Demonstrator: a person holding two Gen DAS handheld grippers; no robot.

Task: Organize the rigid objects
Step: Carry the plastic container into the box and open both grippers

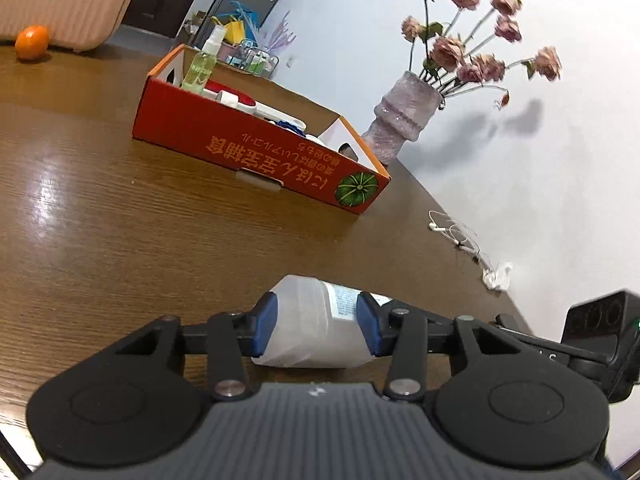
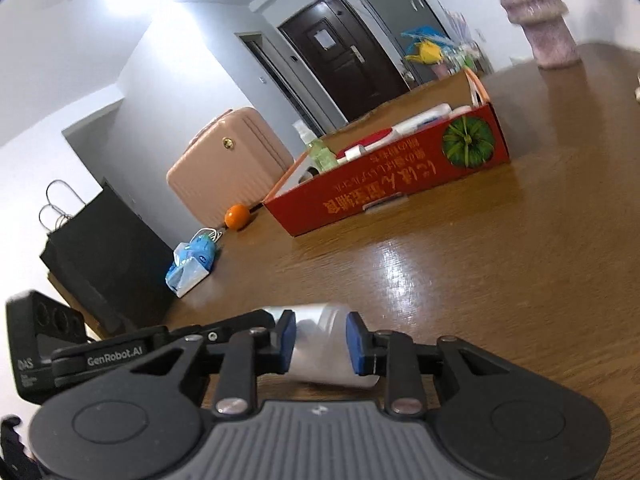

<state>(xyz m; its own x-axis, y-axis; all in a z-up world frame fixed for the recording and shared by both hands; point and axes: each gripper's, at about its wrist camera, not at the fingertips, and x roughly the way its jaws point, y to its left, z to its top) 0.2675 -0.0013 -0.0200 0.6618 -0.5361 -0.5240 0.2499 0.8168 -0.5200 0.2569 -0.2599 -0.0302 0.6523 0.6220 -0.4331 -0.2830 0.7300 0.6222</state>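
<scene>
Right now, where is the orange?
In the left wrist view the orange sits on the far left of the table, against the pink suitcase and left of the red box.

Bare brown counter point(image 1: 120, 220) runs open from the lower frame to the red cardboard box point(image 1: 256, 148) at centre. Vase of roses point(image 1: 400, 120) blocks upper right, earphone cable point(image 1: 460, 236) lies along the right edge, orange point(image 1: 32, 42) sits upper left.

I saw the box point(image 1: 256, 144) on the table point(image 1: 100, 220), vase point(image 1: 400, 120) behind it, orange point(image 1: 32, 42) far left
</scene>
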